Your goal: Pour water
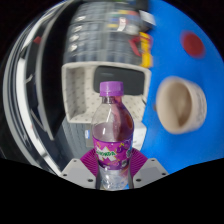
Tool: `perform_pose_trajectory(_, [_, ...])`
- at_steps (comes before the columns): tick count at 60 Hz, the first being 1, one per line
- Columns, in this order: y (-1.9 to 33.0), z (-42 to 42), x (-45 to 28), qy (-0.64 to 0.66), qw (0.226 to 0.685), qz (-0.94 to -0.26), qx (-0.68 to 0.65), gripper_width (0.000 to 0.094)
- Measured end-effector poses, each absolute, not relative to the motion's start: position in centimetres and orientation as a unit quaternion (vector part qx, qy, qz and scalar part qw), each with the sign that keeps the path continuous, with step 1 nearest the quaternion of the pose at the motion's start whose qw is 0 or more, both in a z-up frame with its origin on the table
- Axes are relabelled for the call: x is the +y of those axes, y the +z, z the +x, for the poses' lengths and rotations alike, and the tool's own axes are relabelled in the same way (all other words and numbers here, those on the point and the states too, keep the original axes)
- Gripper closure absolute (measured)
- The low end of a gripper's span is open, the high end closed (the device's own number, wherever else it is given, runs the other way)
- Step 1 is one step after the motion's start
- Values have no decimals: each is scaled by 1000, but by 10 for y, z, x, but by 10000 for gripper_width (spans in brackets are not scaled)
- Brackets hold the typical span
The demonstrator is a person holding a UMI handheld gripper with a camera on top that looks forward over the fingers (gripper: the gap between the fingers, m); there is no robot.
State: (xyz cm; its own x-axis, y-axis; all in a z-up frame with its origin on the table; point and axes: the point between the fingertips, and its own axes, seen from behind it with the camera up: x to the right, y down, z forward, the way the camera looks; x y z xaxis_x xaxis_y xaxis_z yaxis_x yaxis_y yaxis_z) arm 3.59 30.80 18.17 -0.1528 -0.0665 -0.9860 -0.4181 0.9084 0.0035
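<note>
Your hand-held gripper [112,172] is clamped on the bottle [113,135], both pink pads [82,165] pressing its lower body. The bottle stands upright between the fingers: clear plastic, purple cap, magenta-purple label around the middle, clear liquid at the base. Beyond it to the right, a tan cup [180,105] sits on the blue surface [165,60]. A pale crate [85,80] is behind the bottle.
</note>
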Motion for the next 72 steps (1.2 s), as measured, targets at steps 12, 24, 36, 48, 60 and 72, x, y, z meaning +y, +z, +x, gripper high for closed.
perform_pose_trajectory(12, [212,49,221,-142,607,-389,679,549])
perform_pose_trajectory(24, [216,56,112,-366,476,-513,613,548])
perform_pose_trajectory(36, [172,61,39,-423,425,-530,600,549])
perform_pose_trajectory(48, [120,67,7,-425,396,-541,609,549])
perform_pose_trajectory(60, [91,62,4,-432,401,-528,612,538])
perform_pose_trajectory(72, [94,58,4,-440,422,-518,600,459])
